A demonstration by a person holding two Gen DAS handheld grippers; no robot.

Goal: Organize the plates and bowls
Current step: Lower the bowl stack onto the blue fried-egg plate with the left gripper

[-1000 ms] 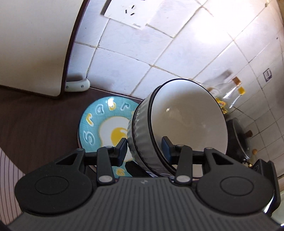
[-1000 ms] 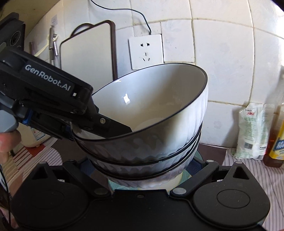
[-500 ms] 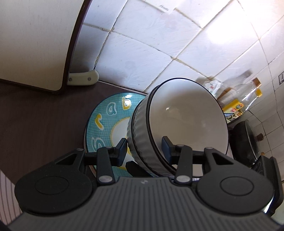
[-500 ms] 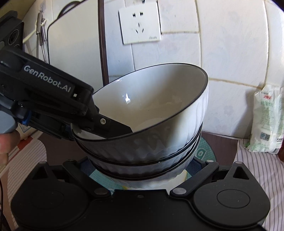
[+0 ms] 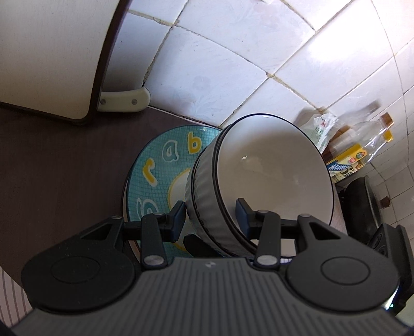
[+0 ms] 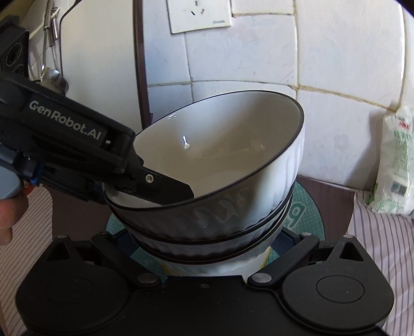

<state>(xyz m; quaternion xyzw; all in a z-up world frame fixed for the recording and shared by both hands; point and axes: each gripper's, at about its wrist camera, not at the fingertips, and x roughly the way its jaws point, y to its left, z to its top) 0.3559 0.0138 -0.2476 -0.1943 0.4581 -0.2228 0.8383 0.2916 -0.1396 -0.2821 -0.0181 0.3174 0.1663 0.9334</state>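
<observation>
Bowl stack (image 6: 233,206) between both grippers' fingers (image 5: 178,214)

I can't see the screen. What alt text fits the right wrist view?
A stack of white ribbed bowls tilts above a teal plate, its rim clamped by the left gripper. The right gripper brackets the stack's base; behind are a tiled wall and wall socket.

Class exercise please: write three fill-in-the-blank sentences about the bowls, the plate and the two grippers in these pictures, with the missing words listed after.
1. The stacked bowls are white with a ____ rim.
2. The left gripper has its jaws closed on the stack's ____.
3. Below the bowls lies a teal plate with a fried ____ painted on it.
4. The right gripper grips the stack's bottom bowl from both ____.

Missing words: black; rim; egg; sides
</observation>
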